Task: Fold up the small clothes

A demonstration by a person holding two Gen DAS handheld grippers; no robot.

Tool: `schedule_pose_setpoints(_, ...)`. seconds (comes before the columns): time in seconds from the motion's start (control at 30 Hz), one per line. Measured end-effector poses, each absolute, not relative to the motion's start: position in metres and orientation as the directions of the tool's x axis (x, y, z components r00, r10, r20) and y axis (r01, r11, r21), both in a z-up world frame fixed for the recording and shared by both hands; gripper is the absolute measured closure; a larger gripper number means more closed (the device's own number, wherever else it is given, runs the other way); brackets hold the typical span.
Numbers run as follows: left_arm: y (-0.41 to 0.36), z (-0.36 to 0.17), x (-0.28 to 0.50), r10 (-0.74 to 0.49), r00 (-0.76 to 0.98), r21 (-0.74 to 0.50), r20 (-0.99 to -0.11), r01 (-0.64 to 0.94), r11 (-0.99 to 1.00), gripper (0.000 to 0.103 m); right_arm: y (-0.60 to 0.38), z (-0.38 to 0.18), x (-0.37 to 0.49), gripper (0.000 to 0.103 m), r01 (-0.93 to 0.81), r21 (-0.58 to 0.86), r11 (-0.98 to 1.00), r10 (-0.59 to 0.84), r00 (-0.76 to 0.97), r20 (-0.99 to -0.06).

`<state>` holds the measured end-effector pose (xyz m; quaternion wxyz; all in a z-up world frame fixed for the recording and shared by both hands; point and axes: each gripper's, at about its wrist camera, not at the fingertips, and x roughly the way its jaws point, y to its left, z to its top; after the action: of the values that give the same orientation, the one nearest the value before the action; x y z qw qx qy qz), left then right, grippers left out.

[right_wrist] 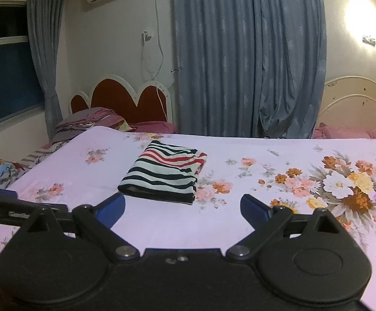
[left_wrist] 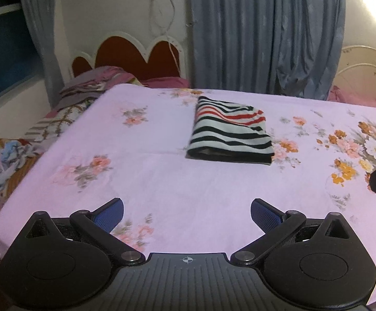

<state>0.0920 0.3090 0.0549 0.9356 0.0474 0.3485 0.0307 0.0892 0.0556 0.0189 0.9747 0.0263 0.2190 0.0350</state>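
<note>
Black gripper bodies fill the bottom of both wrist views. From the left wrist, the left gripper (left_wrist: 186, 216) has its blue-padded fingers (left_wrist: 110, 216) spread wide apart with nothing between them, only bare sheet below. From the right wrist, the right gripper (right_wrist: 182, 208) is likewise wide open and empty, with part of the other gripper's black frame at the left edge.

Both hover over the near part of a bed covered by a pale pink floral sheet (left_wrist: 162, 181). A folded striped garment (left_wrist: 230, 132), white with black and red stripes, lies flat near the middle of the bed, well apart from both grippers; from the right wrist the garment (right_wrist: 162, 172) sits centre-left of the frame, with its near folded edge just beyond the fingertips in the picture. Open sheet surrounds it on every side, with a wide bare stretch to its left and a large flower print (right_wrist: 343, 186) at the right.

The bed's left edge drops off toward a heap of patterned bedding (left_wrist: 4, 160) at lower left. Beyond the far edge stand a red scalloped headboard (left_wrist: 136, 57), grey-blue curtains (left_wrist: 265, 31) and a cream headboard (right_wrist: 356, 106) at upper right.
</note>
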Motion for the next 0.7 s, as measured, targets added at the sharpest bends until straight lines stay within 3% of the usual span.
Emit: schedule_pose_setpoints(0.7,0.314,0.073,0.062,0.077,0.779,0.077,-0.622,-0.037,0.996,0.0,0.063,0.023,0.069,0.006,-0.04,0.085,0.996,0.071,0.916,-0.396)
